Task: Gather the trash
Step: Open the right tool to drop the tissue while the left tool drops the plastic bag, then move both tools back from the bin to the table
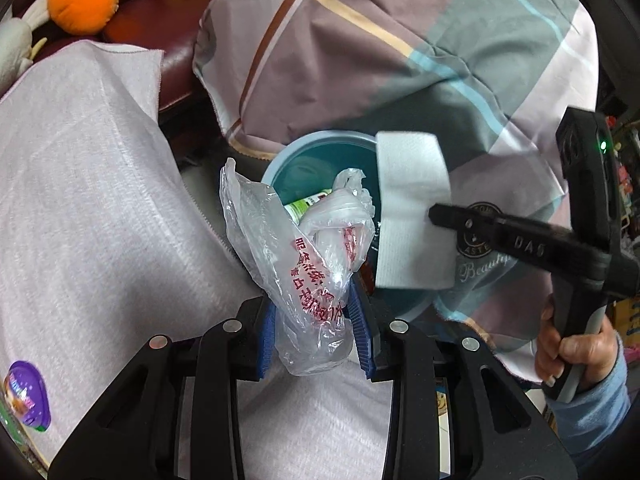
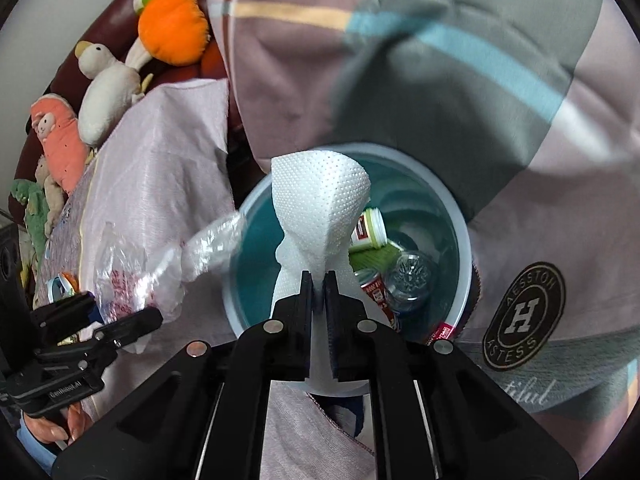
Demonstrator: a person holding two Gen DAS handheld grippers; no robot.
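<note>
My left gripper [image 1: 314, 320] is shut on a clear plastic bag [image 1: 304, 248] with red print, held over the near left rim of a blue bin [image 1: 316, 140]. The bag also shows in the right wrist view [image 2: 180, 264]. My right gripper [image 2: 319, 280] is shut on a white paper towel [image 2: 320, 208] and holds it above the bin [image 2: 456, 216]. The towel [image 1: 412, 208] and the right gripper [image 1: 434, 214] also show in the left wrist view. Inside the bin lie a small white-capped bottle [image 2: 370, 230], a crushed clear bottle [image 2: 408, 276] and a red can [image 2: 372, 284].
A pink towel [image 1: 80, 200] covers the surface on the left, with a purple lidded cup [image 1: 28, 396] on it. A plaid pillow [image 1: 400, 48] lies behind and right of the bin. Plush toys [image 2: 160, 28] sit on a dark red sofa at the back left.
</note>
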